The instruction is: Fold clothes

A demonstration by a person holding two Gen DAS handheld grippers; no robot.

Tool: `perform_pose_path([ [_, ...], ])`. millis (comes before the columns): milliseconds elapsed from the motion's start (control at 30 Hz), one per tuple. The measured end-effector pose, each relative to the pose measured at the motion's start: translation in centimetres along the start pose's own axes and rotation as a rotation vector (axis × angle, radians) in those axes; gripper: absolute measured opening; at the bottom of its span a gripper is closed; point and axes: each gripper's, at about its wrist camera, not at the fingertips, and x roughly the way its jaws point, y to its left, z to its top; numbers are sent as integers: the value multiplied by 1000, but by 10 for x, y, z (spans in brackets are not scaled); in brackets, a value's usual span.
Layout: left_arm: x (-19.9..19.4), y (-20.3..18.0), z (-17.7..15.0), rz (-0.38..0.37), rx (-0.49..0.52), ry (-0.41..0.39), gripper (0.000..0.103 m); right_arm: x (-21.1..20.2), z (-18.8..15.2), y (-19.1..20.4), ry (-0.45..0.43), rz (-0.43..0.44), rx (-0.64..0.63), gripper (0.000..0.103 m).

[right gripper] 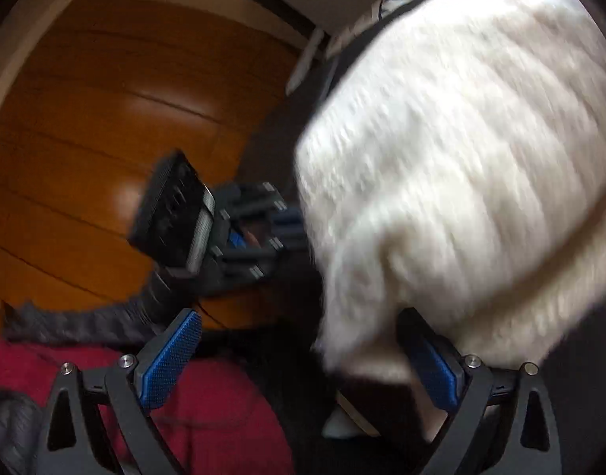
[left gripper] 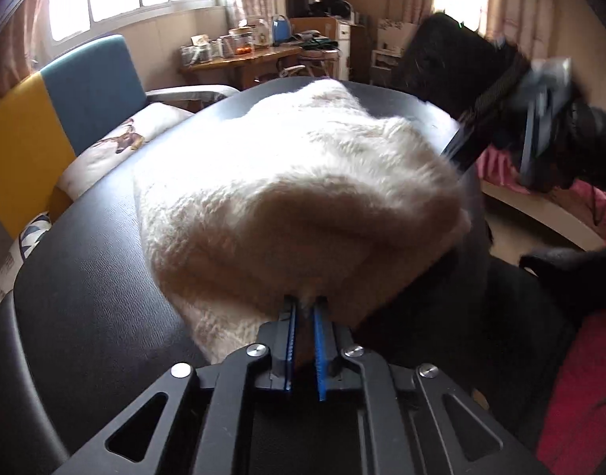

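The left hand-held gripper (left gripper: 304, 308) is clamped on the near edge of the fluffy cream-white knitted garment (left gripper: 287, 182) lying on the black counter (left gripper: 85, 269). The right hand-held gripper (right gripper: 303, 350) has its blue-padded fingers (right gripper: 166, 360) spread apart, empty, at the garment's right side.

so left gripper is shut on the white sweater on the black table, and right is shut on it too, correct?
Not quite. The right gripper is open, jaws spread wide, as the right wrist view shows. The left gripper is shut on the white sweater on the black table.

left tongs (left gripper: 305, 304) pinched, right tongs (right gripper: 299, 340) spread wide
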Motion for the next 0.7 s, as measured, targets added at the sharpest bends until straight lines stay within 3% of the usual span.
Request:
perform_pose_path([
  [33, -1, -3, -3, -20, 0, 11, 5, -6, -12, -10, -12, -33, 17, 44],
  [100, -1, -10, -8, -68, -1, 32, 0, -29, -32, -34, -105, 8, 141, 32],
  [200, 6, -26, -16, -114, 19, 79, 0, -61, -53, -48, -225, 4, 241, 35],
  [233, 8, -31, -18, -127, 21, 91, 0, -72, -56, -43, -262, -15, 251, 46],
  [267, 10, -35, -20, -140, 23, 102, 0, -84, -56, -32, -300, -32, 233, 48],
  [333, -2, -31, -16, -148, -16, 61, 0, -106, -54, -14, -378, -67, 200, 49],
  [467, -30, -8, 1, -208, -153, -71, 0, -126, -22, -2, -540, -145, 201, 56],
  [533, -39, -2, 9, -203, -185, -138, 0, -134, -3, -1, -607, -191, 214, 57],
  [600, -36, -3, 17, -186, -175, -163, 0, -120, 25, -25, -576, -237, 305, 59],
  [700, -16, -13, 27, -174, -129, -140, 1, -108, 33, -46, -530, -293, 381, 58],
])
